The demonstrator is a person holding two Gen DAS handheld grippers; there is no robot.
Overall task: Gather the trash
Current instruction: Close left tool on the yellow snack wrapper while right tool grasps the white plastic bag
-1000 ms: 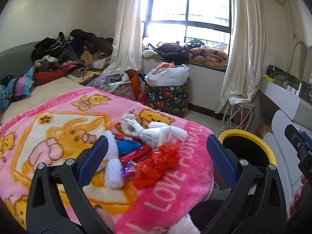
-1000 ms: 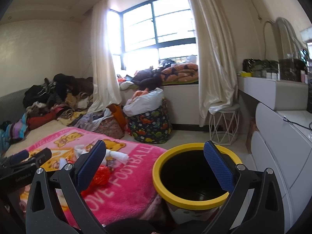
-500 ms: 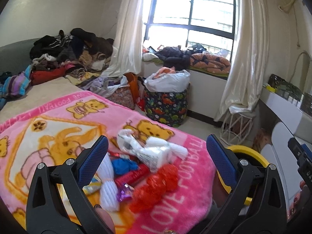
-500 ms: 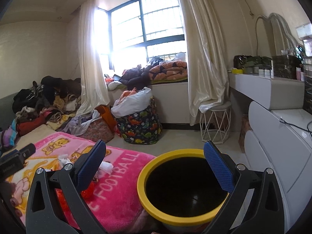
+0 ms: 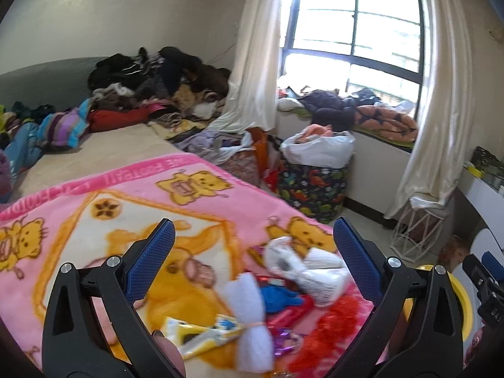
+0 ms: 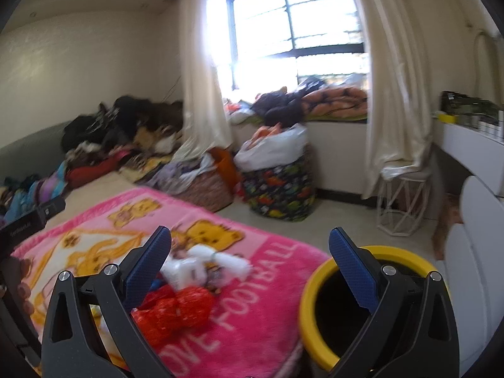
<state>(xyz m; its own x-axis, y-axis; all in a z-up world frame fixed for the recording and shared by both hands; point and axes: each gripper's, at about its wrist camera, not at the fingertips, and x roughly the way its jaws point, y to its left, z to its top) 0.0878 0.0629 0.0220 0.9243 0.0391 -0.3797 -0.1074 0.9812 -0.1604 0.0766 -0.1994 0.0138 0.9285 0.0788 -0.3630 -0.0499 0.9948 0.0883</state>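
Trash heap [image 5: 283, 296] sits on the pink blanket [image 5: 94, 208] at lower centre of the left view: white foam net [image 5: 252, 312], blue scrap [image 5: 277, 296], red mesh [image 5: 334, 324], white plastic bag [image 5: 302, 267], yellow wrapper [image 5: 201, 334]. Yellow-rimmed bin [image 6: 318, 286] stands at lower right of the right view, just beside the blanket's edge. Left tool [image 5: 250, 258] and right tool [image 6: 250, 261] both spread wide, nothing held; window [image 5: 352, 28] upper right.

Mixed wrappers and bags [image 5: 283, 302] heaped on pink blanket [image 5: 94, 220], yellow-rimmed black bin [image 6: 318, 308] upright beside it
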